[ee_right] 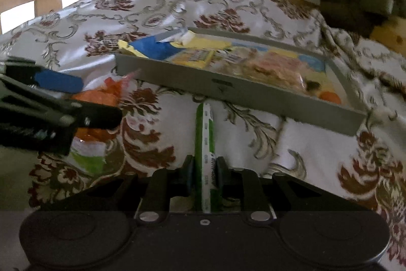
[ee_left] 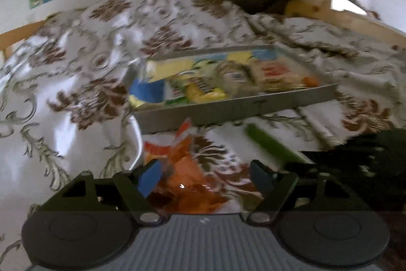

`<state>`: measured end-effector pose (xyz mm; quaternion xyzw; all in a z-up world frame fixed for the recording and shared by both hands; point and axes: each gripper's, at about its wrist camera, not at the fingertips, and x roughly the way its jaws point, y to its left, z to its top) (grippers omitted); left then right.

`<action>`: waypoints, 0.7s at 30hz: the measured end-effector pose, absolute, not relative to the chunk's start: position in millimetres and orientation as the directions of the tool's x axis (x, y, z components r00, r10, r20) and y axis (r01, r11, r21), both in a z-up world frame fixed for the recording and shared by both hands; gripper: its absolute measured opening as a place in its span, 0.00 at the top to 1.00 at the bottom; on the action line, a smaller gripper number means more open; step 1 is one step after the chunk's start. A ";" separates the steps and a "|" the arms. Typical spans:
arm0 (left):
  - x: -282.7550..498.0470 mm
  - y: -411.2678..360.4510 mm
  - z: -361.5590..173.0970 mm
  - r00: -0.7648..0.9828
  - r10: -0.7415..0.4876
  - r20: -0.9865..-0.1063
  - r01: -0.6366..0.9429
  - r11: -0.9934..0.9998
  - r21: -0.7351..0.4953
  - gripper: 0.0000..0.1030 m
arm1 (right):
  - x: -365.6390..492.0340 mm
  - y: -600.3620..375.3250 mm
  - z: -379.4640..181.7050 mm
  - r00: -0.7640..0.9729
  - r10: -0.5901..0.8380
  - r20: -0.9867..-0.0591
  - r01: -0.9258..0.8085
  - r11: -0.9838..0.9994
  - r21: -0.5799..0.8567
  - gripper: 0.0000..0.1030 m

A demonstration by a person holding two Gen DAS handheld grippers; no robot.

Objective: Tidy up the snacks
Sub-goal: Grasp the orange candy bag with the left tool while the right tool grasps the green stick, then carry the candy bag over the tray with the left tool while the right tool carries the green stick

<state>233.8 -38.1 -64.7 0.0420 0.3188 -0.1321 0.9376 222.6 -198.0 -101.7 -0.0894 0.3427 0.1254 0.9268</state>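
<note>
The right tongs (ee_right: 204, 175) are clamped on a green stick pack (ee_right: 205, 133), pointing down at the bed (ee_right: 291, 141) just in front of the grey tray (ee_right: 236, 93). The left tongs (ee_left: 206, 178) stand wide apart over an orange bag (ee_left: 189, 184) (blurry). The tray holds yellow and blue snack packs.

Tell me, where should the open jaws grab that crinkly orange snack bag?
Probably by its puffy middle. The orange bag lies flat on the patterned cloth in front of the grey tray, right between the open jaws of the left gripper. Coming down from above and pinching across the narrow width looks easiest; the crimped top edge would likely slip.
</note>
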 end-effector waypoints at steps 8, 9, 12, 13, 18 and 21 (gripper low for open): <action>257.9 -34.1 -80.5 0.699 -0.089 -0.710 0.154 0.988 0.028 0.24 | 227.2 -191.7 -106.5 0.739 0.188 -0.646 -0.300 0.952 -0.066 0.81; 258.5 -34.5 -81.0 0.700 -0.089 -0.708 0.150 0.988 0.025 0.23 | 228.9 -190.4 -106.9 0.741 0.193 -0.643 -0.303 0.951 -0.063 0.80; 259.3 -39.8 -82.6 0.701 -0.072 -0.709 0.151 0.987 0.048 0.26 | 235.9 -186.9 -108.6 0.740 0.205 -0.641 -0.313 0.948 -0.059 0.79; 259.3 -42.7 -82.6 0.702 -0.069 -0.708 0.155 0.986 0.057 0.30 | 237.9 -185.9 -109.0 0.741 0.205 -0.640 -0.315 0.947 -0.061 0.79; 258.5 -51.6 -81.2 0.696 -0.080 -0.713 0.186 0.980 0.071 0.50 | 244.6 -184.5 -110.2 0.736 0.213 -0.643 -0.317 0.947 -0.049 0.78; 256.1 -55.1 -78.1 0.692 -0.085 -0.717 0.191 0.979 0.068 0.60 | 243.0 -185.5 -108.5 0.734 0.213 -0.644 -0.308 0.951 -0.037 0.81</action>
